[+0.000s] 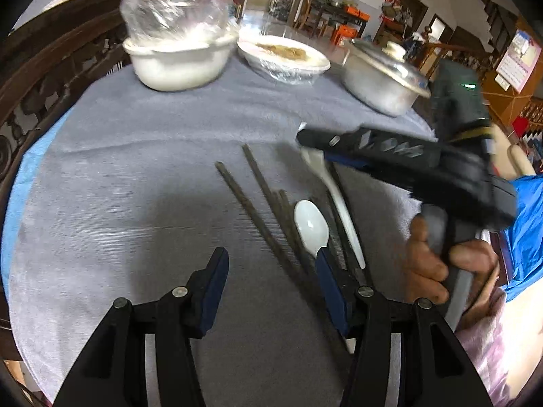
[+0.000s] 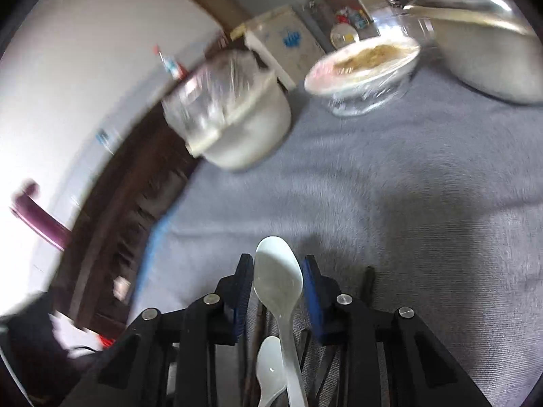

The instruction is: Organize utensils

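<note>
Right fingers straddle the bowl of a white spoon, pads near it but contact unclear. Left fingers stand open beside a second spoon and chopsticks, clustered at the bench's near edge for sorting.

Tabletop: grey cloth cover, matt, finely ribbed weave. Spoons: white, glossy, smooth, plastic or ceramic, cannot tell which. Chopsticks: dark wood, dull, worn. Pot: bare metal, brushed, dull sheen; lid shinier. White bowl: smooth, slightly glossy, topped with crinkled clear plastic film. Shallow dish: white, wrapped in same clear film. Tongs: black matt plastic arms, blue ribbed pads, bright metal rivets. Chair back: dark carved wood, polished.
</note>
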Demonstrator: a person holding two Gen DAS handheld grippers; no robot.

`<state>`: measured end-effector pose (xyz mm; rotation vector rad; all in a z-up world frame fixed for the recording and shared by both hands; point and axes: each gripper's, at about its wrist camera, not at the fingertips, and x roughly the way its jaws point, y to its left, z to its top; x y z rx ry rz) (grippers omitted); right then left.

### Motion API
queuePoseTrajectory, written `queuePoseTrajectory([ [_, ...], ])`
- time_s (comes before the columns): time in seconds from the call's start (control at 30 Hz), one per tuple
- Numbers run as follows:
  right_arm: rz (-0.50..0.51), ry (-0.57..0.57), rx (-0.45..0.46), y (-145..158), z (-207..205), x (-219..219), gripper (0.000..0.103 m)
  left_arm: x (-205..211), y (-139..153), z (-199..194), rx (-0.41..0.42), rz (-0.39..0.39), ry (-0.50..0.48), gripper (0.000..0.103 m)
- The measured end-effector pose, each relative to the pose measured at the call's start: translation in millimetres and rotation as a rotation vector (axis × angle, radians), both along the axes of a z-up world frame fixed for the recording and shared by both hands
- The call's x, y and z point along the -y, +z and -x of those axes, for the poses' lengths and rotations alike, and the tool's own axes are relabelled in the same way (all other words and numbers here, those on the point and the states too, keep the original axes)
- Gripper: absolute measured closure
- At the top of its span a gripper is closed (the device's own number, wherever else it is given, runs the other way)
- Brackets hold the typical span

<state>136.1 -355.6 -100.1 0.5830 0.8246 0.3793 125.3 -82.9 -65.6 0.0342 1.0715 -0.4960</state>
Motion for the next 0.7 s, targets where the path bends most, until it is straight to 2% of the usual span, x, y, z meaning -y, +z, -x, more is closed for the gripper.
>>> queuePoseTrajectory([
  [0.07,-0.016,-0.016,0.018,3.6,2.0,9.7,0.071,15.3,-6.1,-1.8,0.005,-0.037,-0.019,0.046],
  [0.23,-0.132,-0.061,0.043,6.6,5.2,35.9,0.071,43.6,-15.8,-10.4,0.019,-0.084,-0.043,0.046],
  [0.5,-0.151,-0.086,0.069,9.9,11.8,47.6,0.071,56.1,-25.5,-27.4,0.013,-0.145,-0.029,0.048],
  [0.57,-0.16,-0.085,0.069,9.4,12.6,48.6,0.071,57.8,-26.6,-30.3,0.013,-0.155,-0.035,0.062],
  [0.6,-0.162,-0.088,0.068,9.1,13.1,50.1,0.071,59.9,-28.9,-31.7,0.011,-0.165,-0.036,0.065],
  [0.67,-0.163,-0.093,0.066,8.1,13.7,51.7,0.071,61.0,-29.4,-33.4,0.019,-0.187,-0.028,0.085],
  [0.7,-0.171,-0.095,0.065,7.4,13.9,52.6,0.071,60.7,-29.4,-34.2,0.013,-0.186,-0.03,0.088],
])
